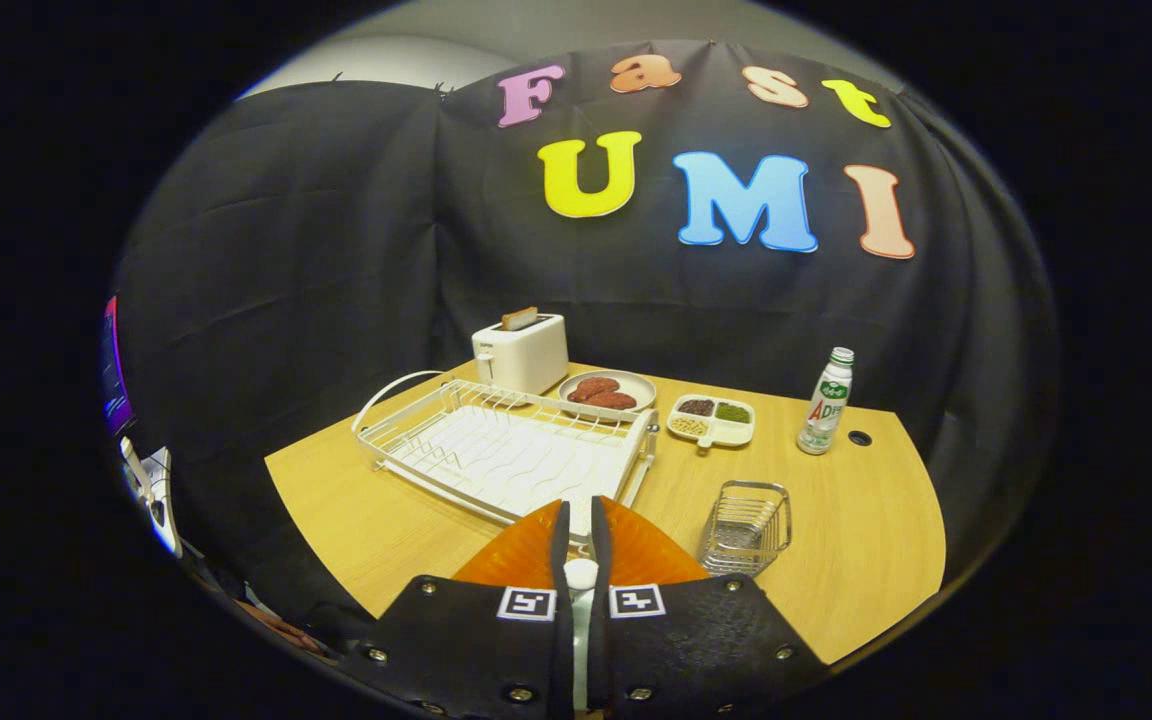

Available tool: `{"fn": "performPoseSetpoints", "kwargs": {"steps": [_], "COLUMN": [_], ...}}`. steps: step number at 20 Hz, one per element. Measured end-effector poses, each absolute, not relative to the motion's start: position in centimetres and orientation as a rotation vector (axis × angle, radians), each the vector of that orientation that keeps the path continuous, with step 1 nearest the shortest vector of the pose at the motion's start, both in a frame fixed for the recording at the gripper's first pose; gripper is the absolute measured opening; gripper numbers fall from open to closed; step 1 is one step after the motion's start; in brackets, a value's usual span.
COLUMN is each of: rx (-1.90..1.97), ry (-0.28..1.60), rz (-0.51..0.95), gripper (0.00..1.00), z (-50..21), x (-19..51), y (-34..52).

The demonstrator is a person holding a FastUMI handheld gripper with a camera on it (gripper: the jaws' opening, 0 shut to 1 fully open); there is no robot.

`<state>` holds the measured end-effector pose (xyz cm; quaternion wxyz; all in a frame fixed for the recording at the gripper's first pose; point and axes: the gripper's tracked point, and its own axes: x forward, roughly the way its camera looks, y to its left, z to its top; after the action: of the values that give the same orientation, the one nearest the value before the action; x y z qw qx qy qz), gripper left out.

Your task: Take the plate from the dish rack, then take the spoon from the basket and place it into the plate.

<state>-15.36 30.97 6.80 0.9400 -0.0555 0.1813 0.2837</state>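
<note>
Gripper: we see our gripper [581, 530] low at the near edge of the table, with its two fingers pulled close together.
Spoon: a white spoon [581, 600] sits in the thin gap between the fingers. Its rounded end [581, 573] pokes up there. Both fingers squeeze it, so we are holding it tight.
Plate: the orange plate [636, 550] lies flat on the table right under the fingertips. We see its ribbed rim on both sides of the fingers. We cannot tell if the spoon touches the plate.
Basket: a small wire basket [746, 525] stands just beside the plate, on the right.
Table: the wooden table [856, 520] has a small dark hole [860, 438] near the bottle.
Dish rack: the white wire dish rack [506, 450] sits just beyond the fingers and the plate.
Snack tray: a white tray with little sections [711, 420] holds dark, green and pale bits. It is beyond the basket.
Bottle: a clear bottle with a green label [826, 402] stands upright, to the right of the tray.
Food plate: a pale plate [606, 390] with brown pieces on it is behind the rack.
Toaster: a white toaster [521, 352] is farthest back, with a slice of bread [519, 318] sticking out of the top.
</note>
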Motion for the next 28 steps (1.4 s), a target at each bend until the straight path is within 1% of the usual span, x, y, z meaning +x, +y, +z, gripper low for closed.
{"fn": "performPoseSetpoints", "kwargs": {"steps": [9, 12, 14, 15, 17, 18, 19, 28], "rx": [-0.125, -0.129, -0.121, -0.119, -0.107, -0.093, -0.082, 0.048], "ry": [0.454, 0.465, 0.471, 0.463, 0.436, 0.431, 0.415, 0.157], "rz": [0.646, 0.640, 0.678, 0.671, 0.643, 0.640, 0.622, 0.346], "gripper": [0.08, 0.08, 0.15, 0.22, 0.22, 0.27, 0.39, 0.39], "z": [3.5, 3.1, 3.3, 3.6, 4.7, 5.5, 6.6, 19.6], "x": [-15.5, -15.2, -15.5, -15.3, -14.6, -14.4, -14.3, -9.7], "y": [34.6, 34.7, 35.4, 35.2, 34.5, 34.3, 33.6, 23.7]}}
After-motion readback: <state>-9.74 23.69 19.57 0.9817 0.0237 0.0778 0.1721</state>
